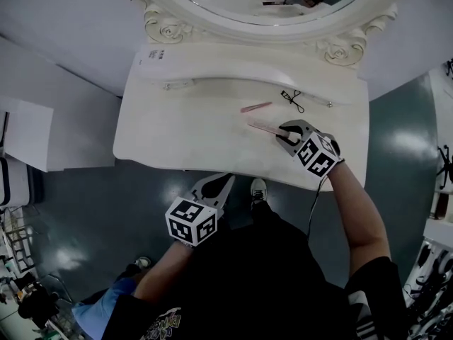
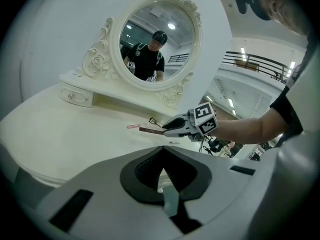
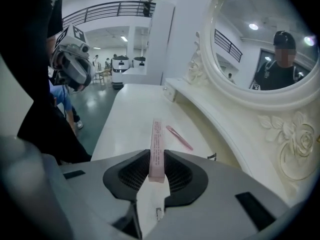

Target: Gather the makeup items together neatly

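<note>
A white desk with a carved oval mirror at its back stands on a glossy grey-green floor. Below the mirror's right half, the right gripper is clamped on a slim pink box. The box's long axis runs straight out from the jaws, roughly parallel to the mirror, with its free end pointing left. Nearer the mirror lie a pink stick and a black eyelash curler. The left gripper, jaws together and empty, hangs beyond the desk's front edge, farthest from the mirror.
</note>
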A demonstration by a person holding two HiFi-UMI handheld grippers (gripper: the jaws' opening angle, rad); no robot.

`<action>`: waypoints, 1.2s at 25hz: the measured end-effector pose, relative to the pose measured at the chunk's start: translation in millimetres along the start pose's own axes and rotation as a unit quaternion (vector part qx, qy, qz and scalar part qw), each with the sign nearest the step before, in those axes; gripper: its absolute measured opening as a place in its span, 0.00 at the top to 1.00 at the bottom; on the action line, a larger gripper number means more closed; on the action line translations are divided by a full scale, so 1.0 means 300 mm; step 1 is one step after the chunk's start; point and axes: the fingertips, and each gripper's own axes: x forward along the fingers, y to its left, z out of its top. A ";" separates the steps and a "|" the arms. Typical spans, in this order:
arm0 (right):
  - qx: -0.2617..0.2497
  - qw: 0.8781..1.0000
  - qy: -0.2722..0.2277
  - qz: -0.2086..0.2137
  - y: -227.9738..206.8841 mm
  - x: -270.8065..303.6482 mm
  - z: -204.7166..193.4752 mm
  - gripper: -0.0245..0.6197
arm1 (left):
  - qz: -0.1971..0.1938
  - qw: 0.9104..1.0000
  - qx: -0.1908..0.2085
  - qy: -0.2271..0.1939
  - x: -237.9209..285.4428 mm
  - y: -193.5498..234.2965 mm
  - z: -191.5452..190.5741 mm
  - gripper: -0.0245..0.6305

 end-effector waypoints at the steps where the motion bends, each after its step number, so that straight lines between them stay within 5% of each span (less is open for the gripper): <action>1: -0.005 1.000 0.004 0.009 0.012 0.010 -0.003 0.80 | 0.001 1.000 0.000 0.000 -0.005 0.004 -0.003 0.95; 16: -0.064 0.992 0.035 0.101 0.042 0.094 -0.085 0.80 | 0.019 1.000 -0.022 0.004 0.043 0.012 -0.024 0.95; 30: -0.073 0.988 0.070 0.115 0.043 0.144 -0.139 0.80 | 0.033 0.999 -0.040 -0.002 0.077 0.010 -0.035 0.95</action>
